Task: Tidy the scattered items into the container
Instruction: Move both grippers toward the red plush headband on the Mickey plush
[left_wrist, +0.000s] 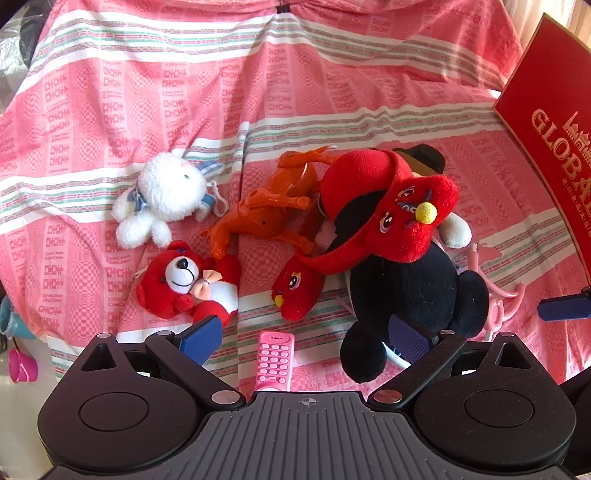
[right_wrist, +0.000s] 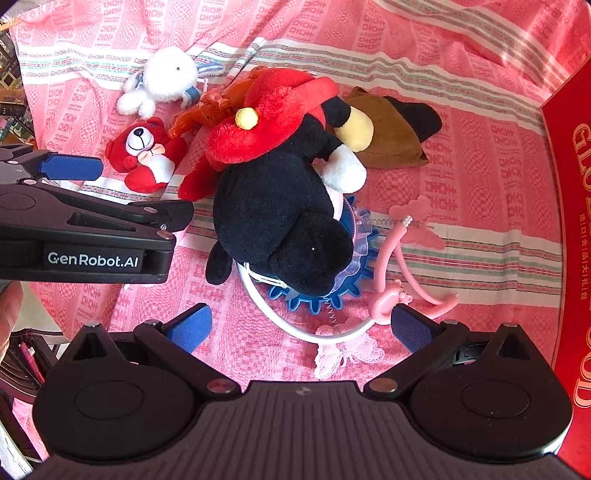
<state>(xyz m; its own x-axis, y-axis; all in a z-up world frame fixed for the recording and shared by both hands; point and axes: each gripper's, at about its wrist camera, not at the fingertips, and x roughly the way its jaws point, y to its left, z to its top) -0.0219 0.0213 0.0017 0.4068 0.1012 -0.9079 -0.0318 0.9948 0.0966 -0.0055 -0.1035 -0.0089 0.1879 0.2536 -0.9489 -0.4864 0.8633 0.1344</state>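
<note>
Toys lie scattered on the pink striped cloth (left_wrist: 258, 92), none of them in the container yet. Left to right in the left wrist view: white plush rabbit (left_wrist: 162, 197), red teddy bear (left_wrist: 188, 282), orange plastic horse (left_wrist: 273, 206), pink toy phone (left_wrist: 275, 356), red plush birds (left_wrist: 391, 210) piled on the black plush mouse (left_wrist: 410, 291), then the red box (left_wrist: 554, 122) at the far right edge (taken to be the container; its opening is not visible, so cannot confirm).

Left gripper (left_wrist: 306, 341): jaws wide, nothing between the pads. Pink toy phone sits directly below it, between the two fingers, with its long axis running along the gripper's pointing direction, so roughly crosswise to the closing line. Red teddy bear is just beside the left finger.

Right gripper (right_wrist: 306, 326): jaws wide, empty. Below it lie a white hoop (right_wrist: 280, 319) with lace butterflies and a pink slingshot-like toy (right_wrist: 402, 284), the latter touching or just beside the right finger (cannot tell which). Black plush mouse is just ahead, resting on a blue gear-shaped toy (right_wrist: 317, 295).

Judgement: the right hand is nearer the box, which lies to its right. The phone is best placed for the left hand; the pile and the pink toys suit the right.
</note>
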